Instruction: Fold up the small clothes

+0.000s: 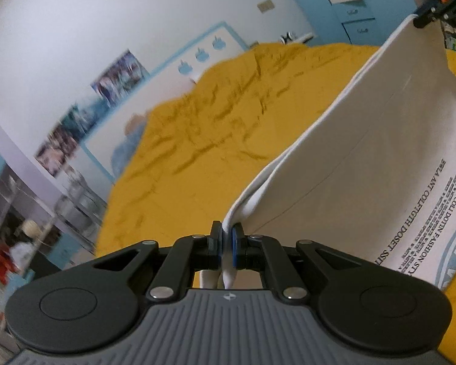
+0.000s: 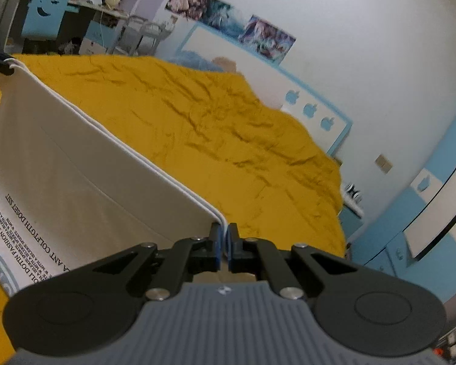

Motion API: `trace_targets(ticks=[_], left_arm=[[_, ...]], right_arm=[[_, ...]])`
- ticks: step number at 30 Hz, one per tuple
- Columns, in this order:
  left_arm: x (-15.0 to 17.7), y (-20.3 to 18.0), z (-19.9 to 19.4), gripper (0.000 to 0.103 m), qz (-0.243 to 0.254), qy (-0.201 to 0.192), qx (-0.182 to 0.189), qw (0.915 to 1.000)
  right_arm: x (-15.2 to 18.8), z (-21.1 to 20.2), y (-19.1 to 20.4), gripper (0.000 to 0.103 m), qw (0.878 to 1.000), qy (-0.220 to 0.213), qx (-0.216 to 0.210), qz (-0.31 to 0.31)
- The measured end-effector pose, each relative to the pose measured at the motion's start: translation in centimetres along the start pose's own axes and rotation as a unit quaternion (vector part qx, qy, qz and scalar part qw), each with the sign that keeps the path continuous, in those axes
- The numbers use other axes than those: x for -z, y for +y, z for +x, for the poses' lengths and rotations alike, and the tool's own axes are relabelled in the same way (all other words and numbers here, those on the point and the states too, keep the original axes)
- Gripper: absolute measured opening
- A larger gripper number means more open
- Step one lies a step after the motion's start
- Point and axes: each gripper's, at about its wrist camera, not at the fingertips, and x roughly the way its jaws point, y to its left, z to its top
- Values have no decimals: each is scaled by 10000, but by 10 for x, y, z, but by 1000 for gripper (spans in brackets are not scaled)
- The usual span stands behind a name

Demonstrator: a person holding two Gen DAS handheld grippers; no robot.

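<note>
shirt held taut between both grippers, edge up, over the bed

white t-shirt (image 1: 364,152) is off the bed, hanging from its doubled top edge with printed text and a blue round logo low on the panel. that edge is the long axis: it runs straight from one gripper to the other, pulled tight, no sag visible.

left gripper (image 1: 227,245) is pressed together on one end of the edge, cloth pinched between the blue pads (image 1: 236,243). right gripper (image 2: 223,243) is clamped on the other end the same way. neither hand is nearer; each has its own corner, shirt panel dropping between them.

yellow bedspread (image 1: 197,140) lies below and ahead, wrinkled, headboard (image 2: 313,103) beyond. likely next step: lay the panel down forward onto the bedspread, keeping both ends level so the edge lands straight.
</note>
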Motion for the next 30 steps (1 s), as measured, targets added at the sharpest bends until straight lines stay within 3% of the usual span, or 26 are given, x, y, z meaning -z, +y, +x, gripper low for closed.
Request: trace_targets(ticks=[8, 16, 18, 21, 23, 25, 28, 30], left_arm=[[24, -3, 96, 6, -534, 513, 566, 9956], [40, -10, 146, 7, -768, 658, 778, 9918], [43, -11, 157, 10, -850, 694, 781, 9909], [47, -5, 170, 25, -1053, 720, 763, 9889], [49, 5, 173, 41, -1333, 698, 757, 9857], [53, 19, 170, 53, -1634, 619, 614, 9827], [62, 46, 160, 54, -2105, 570, 323, 9754], [72, 69, 153, 55, -2674, 527, 423, 9612]], right_arm=[[29, 139, 16, 0, 9979, 501, -352, 191], [59, 235, 34, 0, 9951, 794, -472, 350], [66, 248, 38, 0, 9947, 822, -486, 389], [71, 259, 41, 0, 9948, 805, -472, 417], [73, 263, 42, 8, 9951, 776, -414, 452], [75, 261, 38, 32, 9958, 696, -260, 534], [76, 249, 23, 38, 9945, 607, -137, 840], [79, 239, 9, 38, 9900, 618, -303, 1234]])
